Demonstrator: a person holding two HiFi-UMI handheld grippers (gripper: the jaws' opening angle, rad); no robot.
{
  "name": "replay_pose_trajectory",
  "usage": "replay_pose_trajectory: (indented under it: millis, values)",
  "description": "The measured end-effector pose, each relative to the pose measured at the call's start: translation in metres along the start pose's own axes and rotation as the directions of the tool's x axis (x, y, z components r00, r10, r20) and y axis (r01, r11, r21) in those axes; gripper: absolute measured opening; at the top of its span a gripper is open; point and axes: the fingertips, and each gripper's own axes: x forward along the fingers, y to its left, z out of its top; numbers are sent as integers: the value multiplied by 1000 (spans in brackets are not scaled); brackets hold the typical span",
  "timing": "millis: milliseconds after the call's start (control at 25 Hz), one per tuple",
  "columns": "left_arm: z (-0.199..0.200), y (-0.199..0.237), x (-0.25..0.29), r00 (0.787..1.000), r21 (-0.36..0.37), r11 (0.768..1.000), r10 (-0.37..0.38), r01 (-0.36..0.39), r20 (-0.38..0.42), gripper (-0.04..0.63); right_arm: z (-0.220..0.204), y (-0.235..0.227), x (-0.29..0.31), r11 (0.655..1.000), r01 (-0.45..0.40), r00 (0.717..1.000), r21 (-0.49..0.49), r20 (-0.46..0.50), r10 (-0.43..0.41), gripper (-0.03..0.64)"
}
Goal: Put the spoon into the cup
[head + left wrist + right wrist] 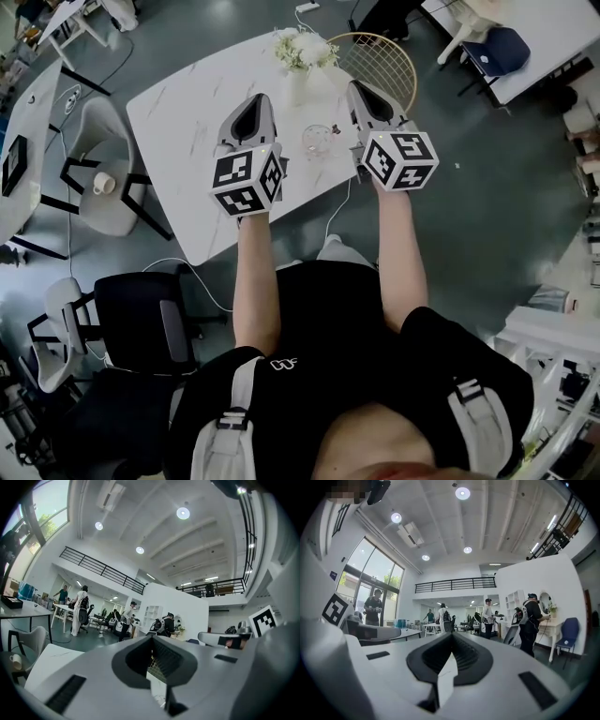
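Item, left gripper (260, 99): a person is holding it level over the near part of the white marble table (178, 141). Its jaws are meeting at the tips in the left gripper view (152, 638), closed, with nothing sitting between them. Its marker cube (248, 178) is facing up towards the holder.

Item, right gripper (357, 87): it is hovering level over the table's right edge. Its jaws are pressed together and gripping nothing in the right gripper view (451, 633). Its marker cube (400, 157) is riding just above the wrist.

Item, clear glass cup (317, 141): it is standing upright on the table between the two grippers, touching neither.

Item, spoon: I am not managing to pick it out anywhere.

Item, vase of white flowers (300, 56): it is standing at the table's far edge, beyond the cup.

Item, gold wire chair (389, 66): it is sitting at the far right corner of the table, beside the right gripper.

Item, black office chair (141, 323): it is standing on the floor to the holder's left, well apart from the table.

Item, onlookers (529, 620): several people are standing among desks in the background.
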Motion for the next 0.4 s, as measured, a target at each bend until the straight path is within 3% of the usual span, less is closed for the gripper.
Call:
replay_pose_trajectory:
  millis: [400]
  values:
    - [-1,9,-3,1000,-8,1000,4,-4,10,15,-2,5,1,1000,-2,1000,-21,9,2,6]
